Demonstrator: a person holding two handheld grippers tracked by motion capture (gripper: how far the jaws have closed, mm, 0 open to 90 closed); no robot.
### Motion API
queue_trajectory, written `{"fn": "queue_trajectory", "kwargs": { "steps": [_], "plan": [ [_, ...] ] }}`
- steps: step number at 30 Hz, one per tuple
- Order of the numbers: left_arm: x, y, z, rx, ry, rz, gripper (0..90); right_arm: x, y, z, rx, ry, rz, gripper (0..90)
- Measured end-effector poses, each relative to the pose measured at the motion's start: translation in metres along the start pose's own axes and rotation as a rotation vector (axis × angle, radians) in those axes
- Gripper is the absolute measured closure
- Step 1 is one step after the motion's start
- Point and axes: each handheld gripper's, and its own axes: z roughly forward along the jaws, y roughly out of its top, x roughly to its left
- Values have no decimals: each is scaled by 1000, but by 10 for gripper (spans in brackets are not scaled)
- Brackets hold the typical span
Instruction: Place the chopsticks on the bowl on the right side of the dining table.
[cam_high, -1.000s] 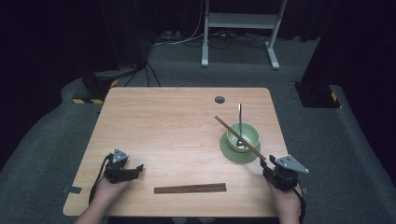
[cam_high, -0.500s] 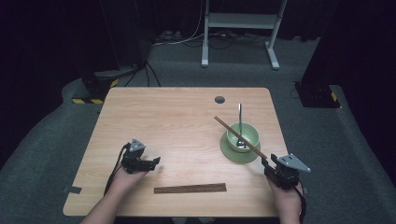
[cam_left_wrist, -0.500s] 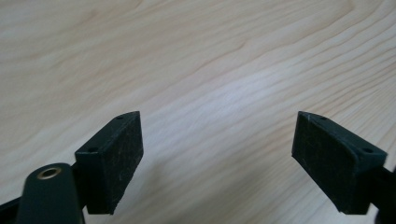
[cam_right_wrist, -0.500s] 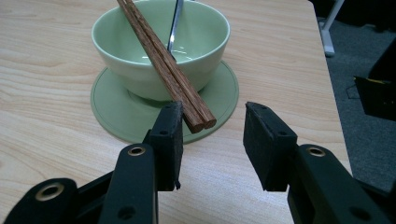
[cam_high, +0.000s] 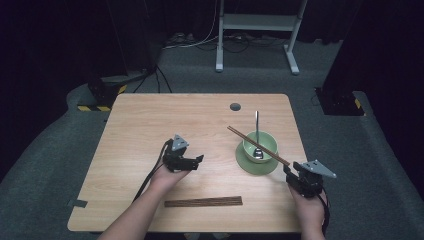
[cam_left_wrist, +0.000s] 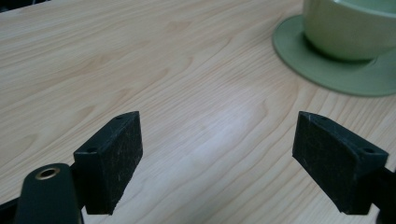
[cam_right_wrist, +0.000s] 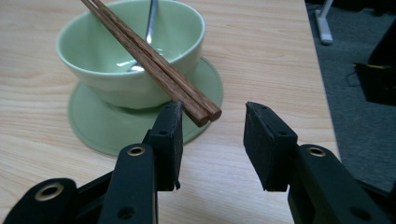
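Nearest the front edge of the wooden table (cam_high: 150, 120): flat pair of chopsticks (cam_high: 203, 202), dark brown, side by side, lying parallel to that edge, roughly midway between the two forearms and apart from both grippers. Just beyond, to the left: left gripper (cam_high: 197, 161), held above bare wood and pointing right toward the crockery; jaws wide apart in the left gripper view (cam_left_wrist: 217, 158), having just been opening, nothing but tabletop between the pads, green saucer (cam_left_wrist: 327, 70) at the upper right. At the right, near the table's right edge: right gripper (cam_high: 289, 172), aimed at the bowl; jaws about half open in the right gripper view (cam_right_wrist: 212, 135), with the near tips of the propped pair of chopsticks (cam_right_wrist: 149, 56) at the top of the left-hand pad and a clear gap to the other pad, so not clamped; cannot tell whether tips and pad actually touch. Farther on: propped pair of chopsticks (cam_high: 252, 145) slanting across the rim of the pale green bowl (cam_high: 267, 142), far ends sticking out over the wood to the left. Under the bowl, the saucer (cam_high: 250, 167); inside it, a metal spoon (cam_high: 256, 125), handle leaning on the far rim and pointing away. Beyond that, a dark round grommet (cam_high: 235, 106) near the table's far edge. Farthest off, on the grey floor, a white stand (cam_high: 255, 20).
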Motion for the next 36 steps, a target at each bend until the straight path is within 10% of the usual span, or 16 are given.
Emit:
{"fn": "queue_trajectory", "kwargs": {
  "steps": [26, 36],
  "plan": [
    [-35, 45, 69, -61, 4, -33, 170, -27, 35, 22, -21, 7, -49, 570],
    [-45, 58, 78, -86, 32, 21, 156, -31, 41, 27, -14, 23, -57, 545]
  ]
}}
